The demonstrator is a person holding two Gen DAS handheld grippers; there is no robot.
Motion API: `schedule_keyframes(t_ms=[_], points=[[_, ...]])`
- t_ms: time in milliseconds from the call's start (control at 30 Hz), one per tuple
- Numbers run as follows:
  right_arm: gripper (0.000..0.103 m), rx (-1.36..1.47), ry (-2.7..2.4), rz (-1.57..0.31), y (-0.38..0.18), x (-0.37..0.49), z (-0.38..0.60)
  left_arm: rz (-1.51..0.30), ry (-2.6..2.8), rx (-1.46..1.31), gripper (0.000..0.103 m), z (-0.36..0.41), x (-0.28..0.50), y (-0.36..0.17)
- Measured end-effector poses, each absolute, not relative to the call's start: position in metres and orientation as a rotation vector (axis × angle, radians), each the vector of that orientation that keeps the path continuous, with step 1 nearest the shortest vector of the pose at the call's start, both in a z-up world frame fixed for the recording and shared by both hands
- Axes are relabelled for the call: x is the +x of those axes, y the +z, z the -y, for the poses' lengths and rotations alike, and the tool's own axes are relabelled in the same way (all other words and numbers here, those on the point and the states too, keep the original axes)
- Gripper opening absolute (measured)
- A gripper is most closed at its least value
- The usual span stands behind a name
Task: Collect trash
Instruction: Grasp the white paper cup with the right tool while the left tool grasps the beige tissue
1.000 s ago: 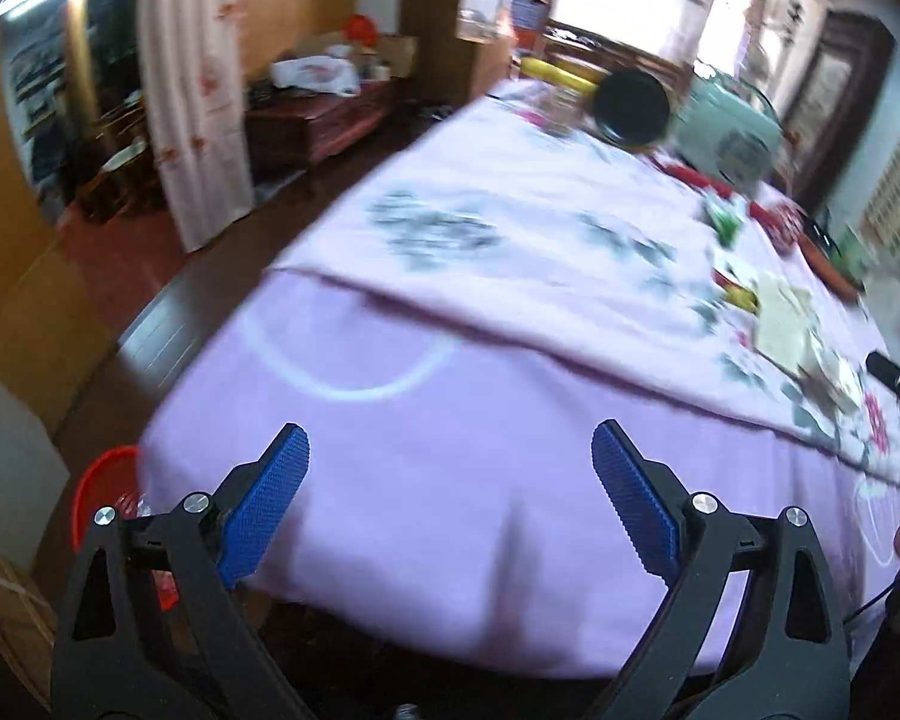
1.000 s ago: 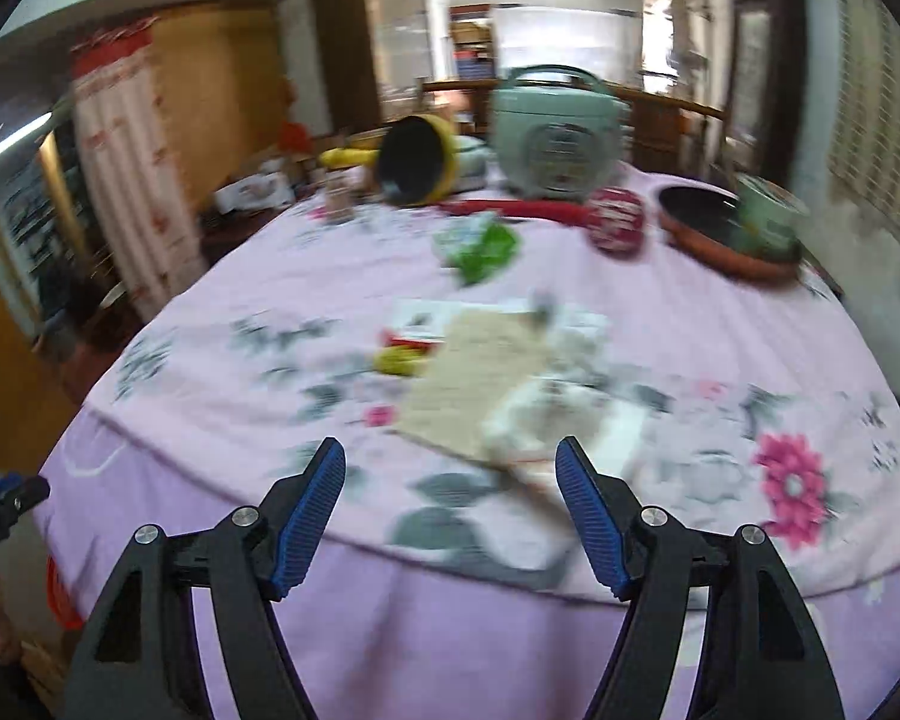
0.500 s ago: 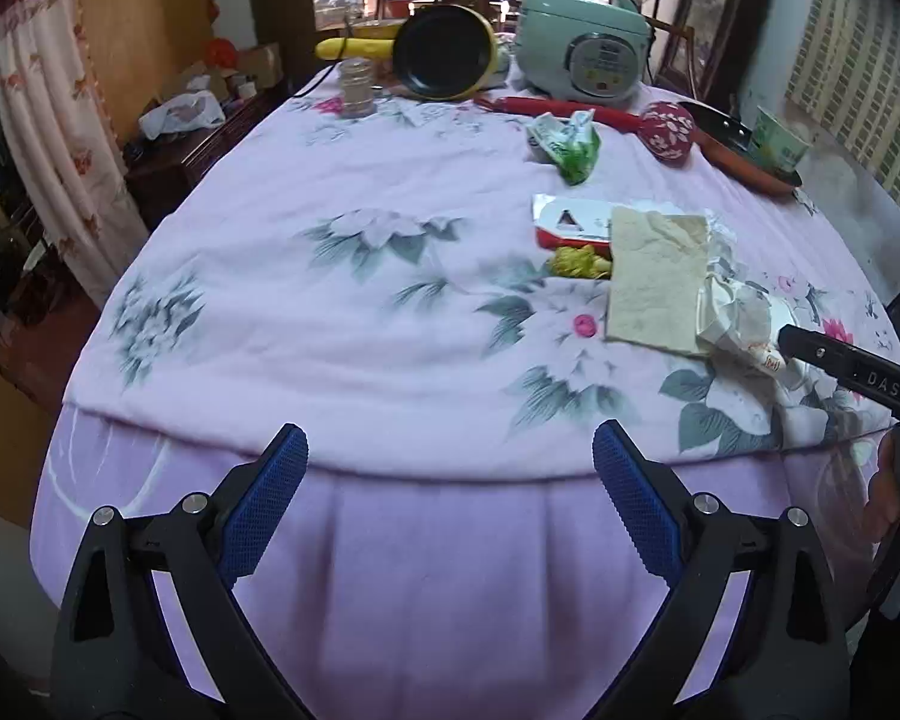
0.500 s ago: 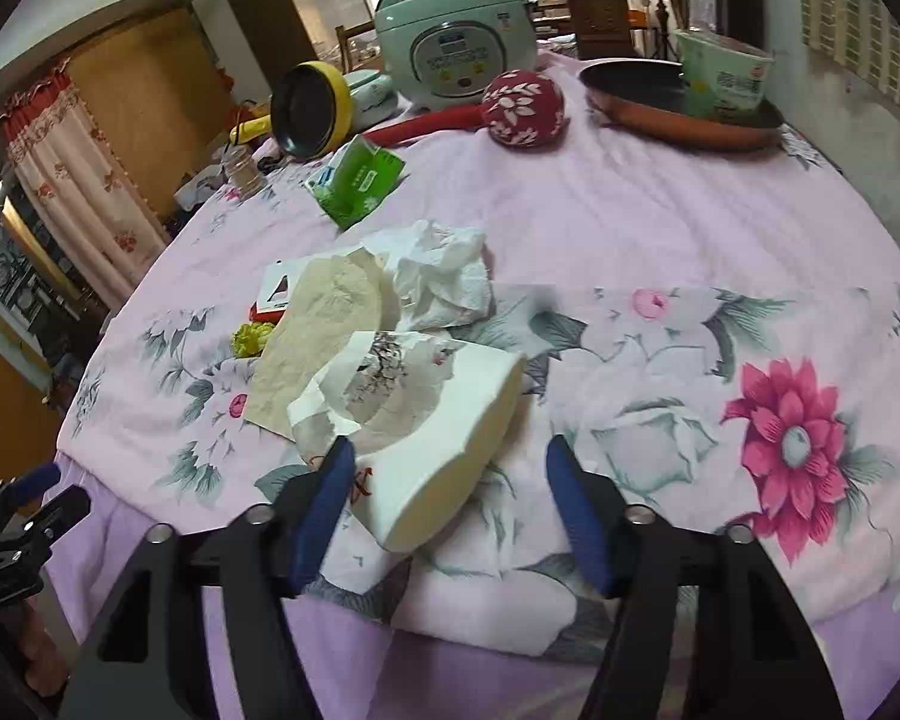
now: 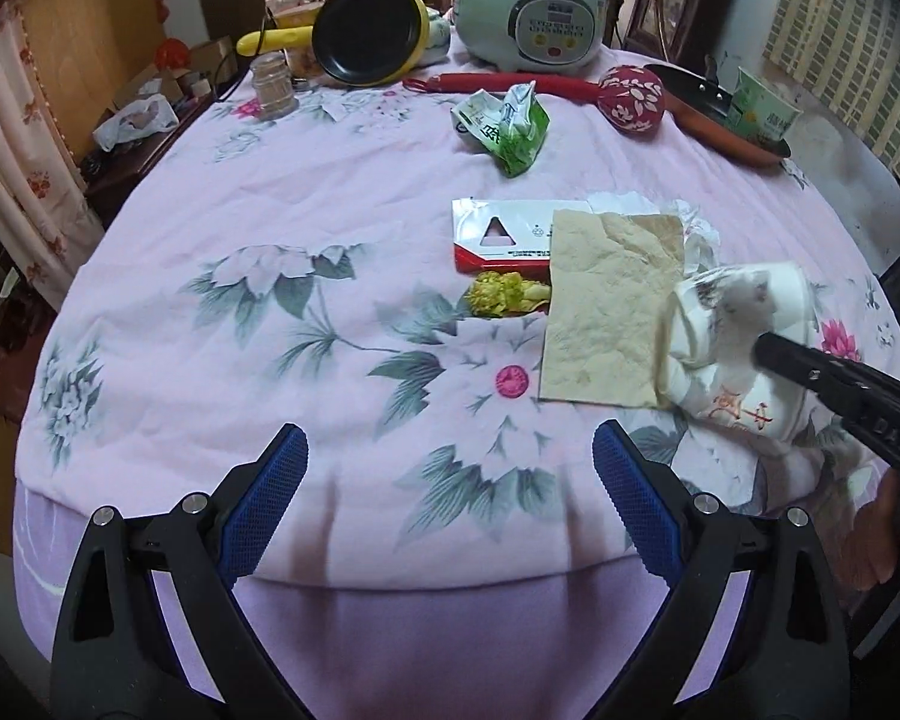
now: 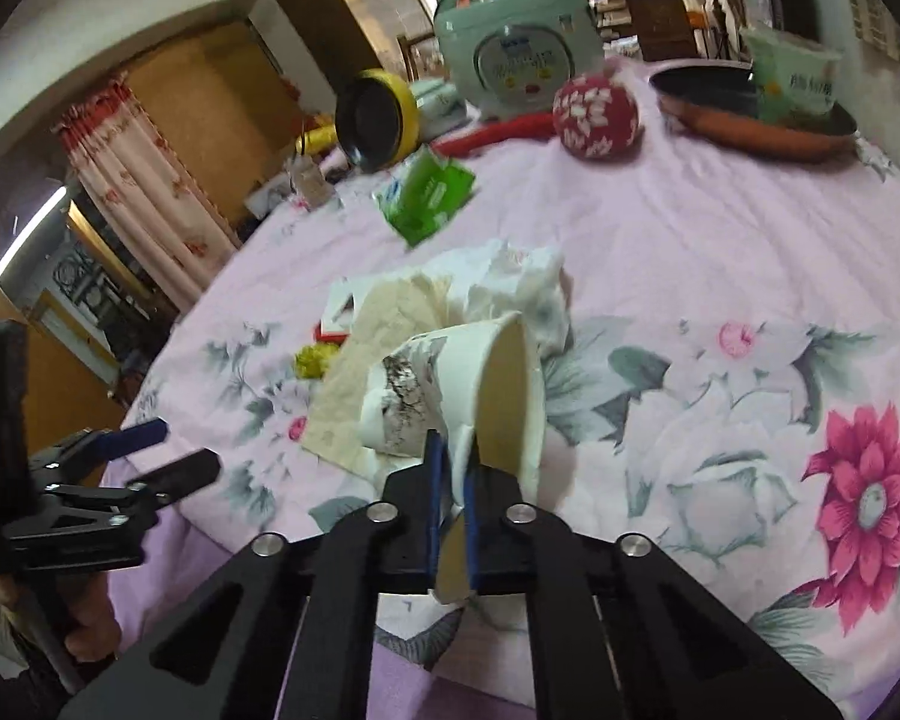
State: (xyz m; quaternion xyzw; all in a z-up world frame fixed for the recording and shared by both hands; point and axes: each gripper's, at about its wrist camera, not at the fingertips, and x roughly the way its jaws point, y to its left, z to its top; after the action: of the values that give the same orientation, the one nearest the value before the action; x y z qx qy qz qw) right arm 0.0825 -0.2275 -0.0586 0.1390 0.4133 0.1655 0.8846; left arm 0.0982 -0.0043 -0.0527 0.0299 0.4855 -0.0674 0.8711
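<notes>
tablecloth (image 5: 342, 192): soft matt cloth | cup (image 6: 450, 396): smooth paper | pan (image 5: 366, 36): glossy

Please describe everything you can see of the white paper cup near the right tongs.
The paper cup is white with a dark ink-style picture and red characters on its side. It looks crushed, its rim squeezed to a narrow oval. It is tipped on its side above the brown paper sheet. The right tongs, whose jaws have just been closing, pinch its rim wall between the blue pads.
</notes>
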Motion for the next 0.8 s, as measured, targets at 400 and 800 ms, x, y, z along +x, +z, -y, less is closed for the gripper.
schedule_keyframes(t_ms=[400,800], points=[[0.005,0.388,0.198,-0.747,-0.047,0.073,0.275,-1.082,-0.228,0.047,0.091,0.062,0.136,-0.063],[0.005,0.421,0.223,-0.799,-0.056,0.075,0.278,-1.192,-0.248,0.033,0.066,0.088,0.163,-0.094]])
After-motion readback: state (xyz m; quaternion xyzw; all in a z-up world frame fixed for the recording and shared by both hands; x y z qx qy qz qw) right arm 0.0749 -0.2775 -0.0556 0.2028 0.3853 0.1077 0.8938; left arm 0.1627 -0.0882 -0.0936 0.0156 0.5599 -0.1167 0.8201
